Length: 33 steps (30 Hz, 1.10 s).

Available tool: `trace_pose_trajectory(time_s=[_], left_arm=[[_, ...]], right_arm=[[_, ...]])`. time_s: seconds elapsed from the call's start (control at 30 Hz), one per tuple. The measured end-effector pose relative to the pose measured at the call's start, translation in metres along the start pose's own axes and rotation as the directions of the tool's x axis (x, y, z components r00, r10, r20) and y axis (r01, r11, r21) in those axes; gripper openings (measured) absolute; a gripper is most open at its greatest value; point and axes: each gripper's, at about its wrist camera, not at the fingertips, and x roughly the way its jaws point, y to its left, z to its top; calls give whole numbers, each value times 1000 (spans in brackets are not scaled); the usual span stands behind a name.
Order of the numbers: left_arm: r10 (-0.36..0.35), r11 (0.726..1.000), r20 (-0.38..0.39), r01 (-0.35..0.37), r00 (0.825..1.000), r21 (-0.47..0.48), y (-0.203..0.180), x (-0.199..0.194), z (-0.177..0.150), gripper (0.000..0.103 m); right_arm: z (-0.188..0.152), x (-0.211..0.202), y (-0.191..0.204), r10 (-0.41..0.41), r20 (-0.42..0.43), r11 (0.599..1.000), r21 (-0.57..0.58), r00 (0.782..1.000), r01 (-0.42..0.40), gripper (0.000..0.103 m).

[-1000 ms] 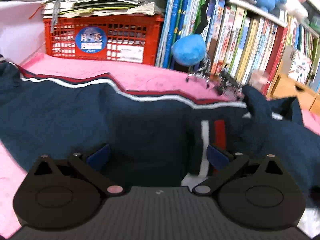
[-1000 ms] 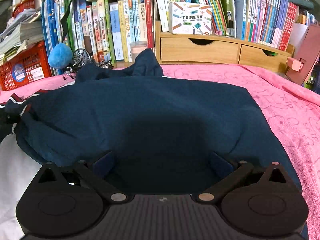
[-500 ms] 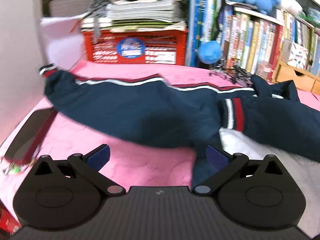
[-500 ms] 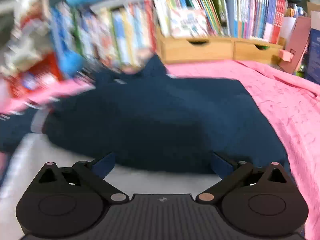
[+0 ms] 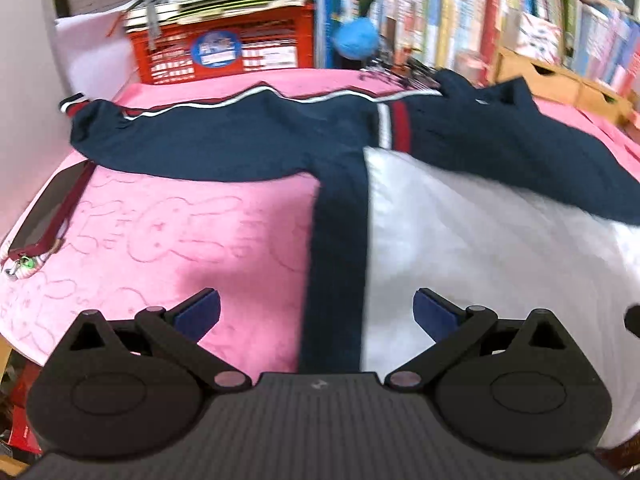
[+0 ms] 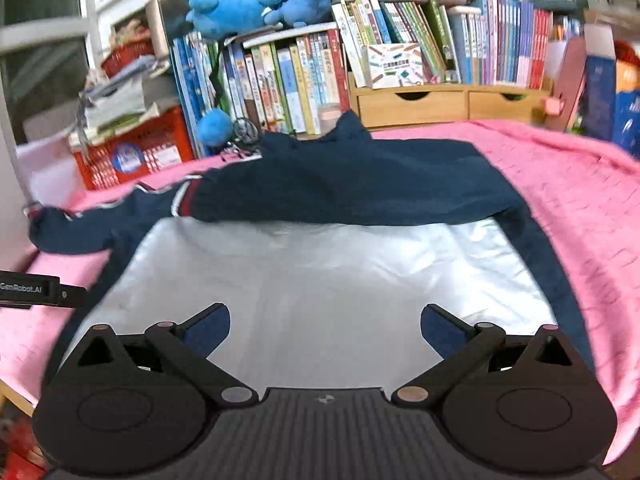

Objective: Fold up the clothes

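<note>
Both jaws gape, empty, above jacket (image 6: 360, 176).

Navy jacket (image 6: 360, 176), white-red stripes, silver lining, on pink blanket (image 6: 572, 184).

Pretty bright, even indoor light. Motion blur smears the bookshelf (image 5: 500, 20) in the left wrist view; glare whitens the silver lining (image 6: 320, 280) below it. Heavy fisheye bending at the edges.

Both wrist cameras look low across the navy jacket with white lining (image 5: 460, 148) (image 6: 360, 176) toward the far bookshelf (shared), left view from further left.
</note>
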Motion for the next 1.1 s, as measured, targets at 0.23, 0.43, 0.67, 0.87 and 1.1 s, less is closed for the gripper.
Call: trace_pose_trajectory(time_s=[0.23, 0.43, 0.67, 0.87, 1.1], left_arm=[[-97, 994, -47, 99, 994, 42, -24, -17, -30, 103], [-142, 978, -117, 158, 983, 139, -43, -35, -65, 103], [-153, 941, -213, 208, 965, 267, -55, -43, -105, 103], [-211, 953, -104, 228, 972, 198, -32, -49, -87, 103], [83, 996, 225, -78, 971, -31, 82, -18, -8, 103]], right_arm=[[-10, -23, 5, -41, -20, 999, -19, 999, 40, 103], [-39, -62, 3, -4, -15, 1000, -31, 1000, 3, 103], [-79, -95, -10, 122, -18, 991, 54, 992, -121, 103], [-76, -95, -4, 82, 14, 997, 3, 997, -82, 103], [-51, -72, -2, 32, 116, 998, -65, 993, -25, 103]])
